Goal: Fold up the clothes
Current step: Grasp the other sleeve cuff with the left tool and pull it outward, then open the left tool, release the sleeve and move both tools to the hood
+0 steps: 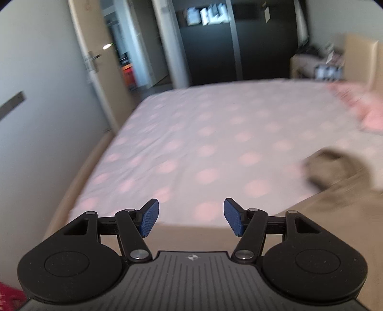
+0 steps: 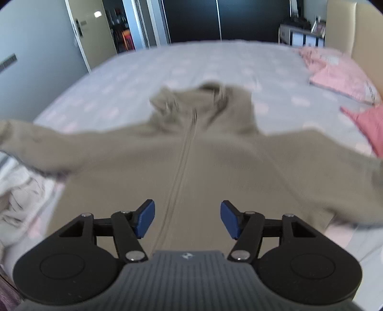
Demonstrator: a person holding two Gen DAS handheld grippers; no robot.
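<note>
Hoodie spread flat, no fold yet
My left tongs (image 1: 191,216) and right tongs (image 2: 187,219) both released, empty; hoodie (image 2: 191,155) mid-frame on bed (image 1: 191,134), sleeves out, all folds left.

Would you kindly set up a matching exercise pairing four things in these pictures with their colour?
Things:
1. hoodie
2. pillow
3. wardrobe
4. gripper pads

Colours:
A. blue
B. pink
C. khaki
D. black

Pairs: 1-C, 2-B, 3-D, 4-A
</note>
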